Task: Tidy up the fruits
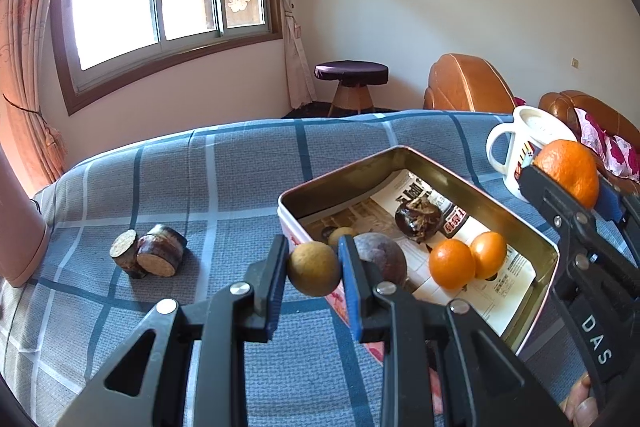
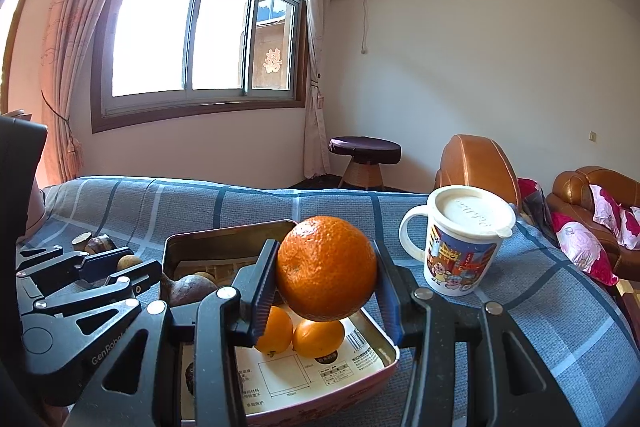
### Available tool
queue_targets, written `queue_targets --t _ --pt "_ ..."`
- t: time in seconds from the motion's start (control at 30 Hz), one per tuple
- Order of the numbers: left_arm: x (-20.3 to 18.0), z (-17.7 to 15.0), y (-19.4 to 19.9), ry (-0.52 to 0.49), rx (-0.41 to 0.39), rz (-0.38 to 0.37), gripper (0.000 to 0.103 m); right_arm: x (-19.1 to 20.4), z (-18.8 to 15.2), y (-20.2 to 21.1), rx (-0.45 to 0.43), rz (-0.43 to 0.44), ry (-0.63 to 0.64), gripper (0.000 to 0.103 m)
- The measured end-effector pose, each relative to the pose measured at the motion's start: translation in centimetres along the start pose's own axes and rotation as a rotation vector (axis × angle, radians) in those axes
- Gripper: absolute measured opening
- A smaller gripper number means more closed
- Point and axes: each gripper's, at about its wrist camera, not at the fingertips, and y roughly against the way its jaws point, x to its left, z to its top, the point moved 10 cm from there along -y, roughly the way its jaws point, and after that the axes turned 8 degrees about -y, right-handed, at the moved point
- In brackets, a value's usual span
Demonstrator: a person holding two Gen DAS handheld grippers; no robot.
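My left gripper [image 1: 314,269] is shut on a small tan round fruit [image 1: 313,268], held just over the near left rim of the open metal tin [image 1: 516,227]. My right gripper [image 2: 326,277] is shut on a large orange [image 2: 326,267], held above the tin [image 2: 224,231]; it also shows in the left wrist view [image 1: 570,167]. Inside the tin lie two small oranges [image 1: 452,263] [image 1: 489,254], a purple-brown round fruit [image 1: 380,255], another tan fruit [image 1: 340,235] and a dark mangosteen [image 1: 418,217] on printed paper.
Two cut sugarcane pieces [image 1: 148,255] lie on the blue plaid cloth [image 1: 200,187] left of the tin. A white lidded mug [image 2: 464,239] stands right of the tin. A pink object [image 1: 20,227] stands at the far left edge.
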Motion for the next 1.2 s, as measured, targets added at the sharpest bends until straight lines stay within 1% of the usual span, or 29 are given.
queue_targets --t 0.27,0.5,0.63,0.83,0.97,1.2 --pt "-0.8 0.8 -0.6 -0.001 -0.005 -0.011 0.027 -0.7 0.5 -0.8 -0.004 -0.01 -0.015 0.047" --pt "-1.5 2.3 -1.5 0.006 -0.016 -0.023 0.027 -1.9 1.0 -1.9 0.006 -0.02 -0.069 0.047" --pt "-1.7 3.0 -2.3 0.006 -0.018 -0.018 0.027 -2.4 1.2 -2.7 0.012 -0.033 -0.084 0.047" --pt "-1.8 3.9 -3.6 0.003 -0.018 -0.002 0.027 -2.1 1.5 -3.4 0.022 -0.025 -0.084 0.047" --pt "-1.7 4.0 -4.3 0.004 -0.007 -0.002 0.027 -1.6 1.5 -4.0 0.03 -0.018 -0.074 0.047" --pt "-1.4 3.1 -5.6 0.01 0.034 0.009 0.027 -0.8 1.2 -5.0 0.061 0.001 -0.058 0.047"
